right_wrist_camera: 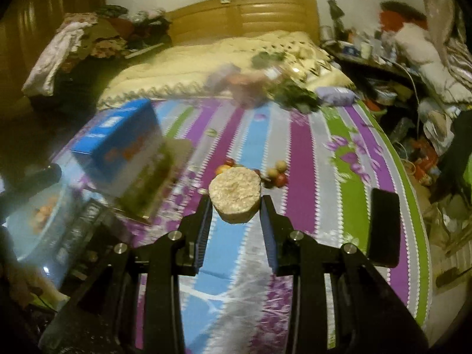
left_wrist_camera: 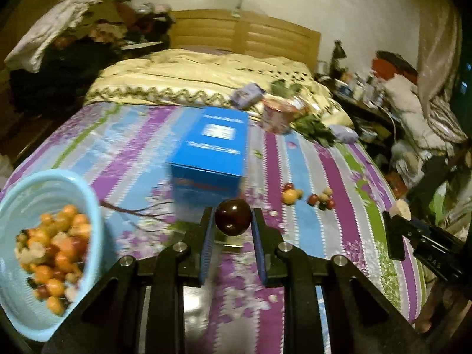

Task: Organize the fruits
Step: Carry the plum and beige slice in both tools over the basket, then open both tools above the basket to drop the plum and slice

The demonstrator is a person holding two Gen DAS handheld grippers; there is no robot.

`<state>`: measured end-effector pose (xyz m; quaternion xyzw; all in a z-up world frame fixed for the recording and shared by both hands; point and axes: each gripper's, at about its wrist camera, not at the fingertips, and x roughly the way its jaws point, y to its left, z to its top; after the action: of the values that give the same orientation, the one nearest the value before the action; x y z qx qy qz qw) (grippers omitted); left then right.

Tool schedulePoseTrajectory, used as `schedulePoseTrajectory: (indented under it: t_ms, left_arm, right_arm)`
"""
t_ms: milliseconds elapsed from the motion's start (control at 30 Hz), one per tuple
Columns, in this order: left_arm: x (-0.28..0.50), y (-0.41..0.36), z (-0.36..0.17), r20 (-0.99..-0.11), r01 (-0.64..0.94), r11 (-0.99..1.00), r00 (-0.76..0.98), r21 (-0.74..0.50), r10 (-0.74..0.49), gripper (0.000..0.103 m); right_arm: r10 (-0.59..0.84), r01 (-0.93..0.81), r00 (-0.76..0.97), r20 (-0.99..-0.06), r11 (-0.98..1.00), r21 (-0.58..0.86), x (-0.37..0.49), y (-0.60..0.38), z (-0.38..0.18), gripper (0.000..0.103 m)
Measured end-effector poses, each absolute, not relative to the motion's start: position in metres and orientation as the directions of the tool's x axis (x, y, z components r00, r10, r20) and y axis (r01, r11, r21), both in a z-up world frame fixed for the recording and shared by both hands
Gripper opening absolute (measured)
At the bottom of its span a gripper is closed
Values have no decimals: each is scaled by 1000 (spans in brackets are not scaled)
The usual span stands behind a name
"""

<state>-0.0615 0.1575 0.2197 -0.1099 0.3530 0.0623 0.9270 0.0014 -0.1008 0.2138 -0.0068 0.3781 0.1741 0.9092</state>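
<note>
I see the left gripper [left_wrist_camera: 233, 221] at lower centre of its own view, its jaws closed tight on a dark red plum [left_wrist_camera: 232, 216], which sits clamped between the blue pads above the bed [left_wrist_camera: 132, 135]. In the right wrist view the right gripper [right_wrist_camera: 235, 206] holds a pale, rough-topped round piece [right_wrist_camera: 235, 194], the jaws nearly closed, pressing on its two sides; I cannot tell what kind of food it is. The same gripper shows at the right edge of the left view, with the pale piece at its tip. A light blue bowl [left_wrist_camera: 17, 318] at lower left of the left view is filled with small orange, yellow and red fruits [left_wrist_camera: 54, 253]; it is blurred. A blue box [left_wrist_camera: 211, 147] lies on the striped purple, blue and green bedcover at centre frame, just beyond the plum. To the right of the box a small cluster of loose fruit [left_wrist_camera: 306, 197] rests on the cover, yellow, red and dark pieces lying close together, well apart from the bowl. In the right view this cluster appears just behind the pale piece, at centre frame. A black phone [right_wrist_camera: 383, 227] lies on the cover at right of that view. A pink cup [left_wrist_camera: 277, 116] and leafy greens [left_wrist_camera: 312, 129] lie near the cream quilt in the upper right part of the bed. Both views are motion-blurred.
</note>
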Motion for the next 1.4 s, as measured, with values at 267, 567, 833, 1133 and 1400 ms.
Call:
schedulePoseTrajectory:
  t_ms: [267,567,833,1133,1400]
  left_arm:
    - [-109,234,243,-669,-310,938,732,-156,131,24]
    - [-157,320,258,-666,-417,892,717,-173,206,24]
    - [-199,395,254,-697,-495,849,675,-184,242,24]
    - [-222,468,237,-759,-555,803,613,-215,220,24]
    - [-222,514,212,-813,-574,780,563,-251,152,24]
  right_arm:
    - [404,-434,620,-673,891,134,-17,-36,245,34]
    - [521,-589,541,-660,795,146,-38,57,271,34]
    - [607,-715,414,-678,678,169,-59,147,279,34]
    - [590,-797,226,-775,569,201,-66,237,261,34]
    - [522,-825,134,-842,530,197,-66,283,249,34]
